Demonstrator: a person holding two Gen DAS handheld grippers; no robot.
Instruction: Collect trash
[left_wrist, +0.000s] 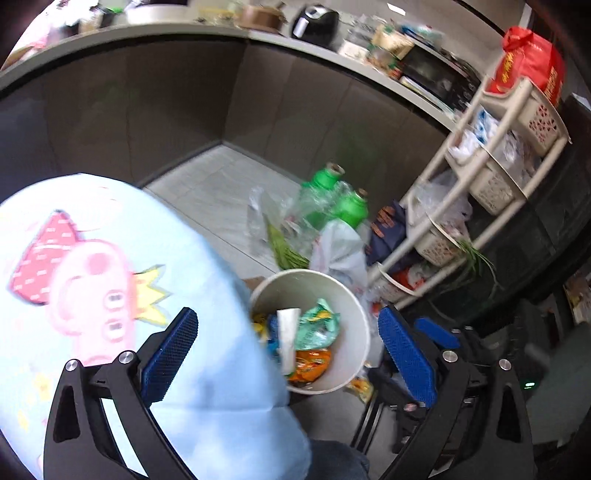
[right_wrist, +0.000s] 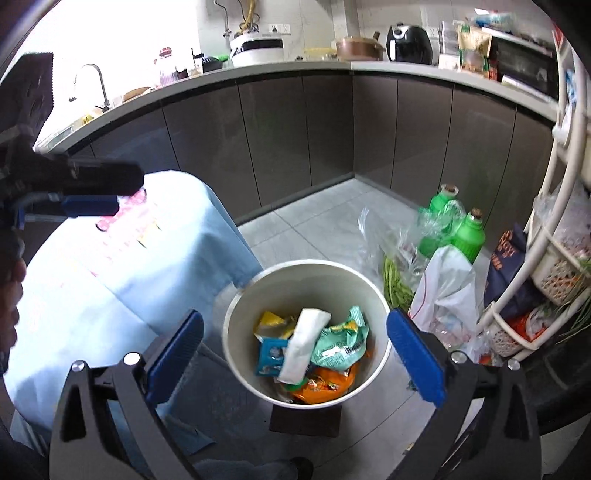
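Right gripper (right_wrist: 295, 350), bottom of right-wrist frame: jaws spread wide, nothing between pads. Left gripper (left_wrist: 288, 358) likewise released, empty, w/ blue tablecloth (left_wrist: 110, 258) filling lower left of its view. Trash sits in the white bin (right_wrist: 236, 314), center frame: wrappers plus a white packet (right_wrist: 303, 347) propped on top. Risk: packet could tip out if bin gets bumped. Farther, right of center, loose plastic bags (right_wrist: 443, 295) & green bottles (right_wrist: 469, 236) on floor; thin film probably slips from pads.
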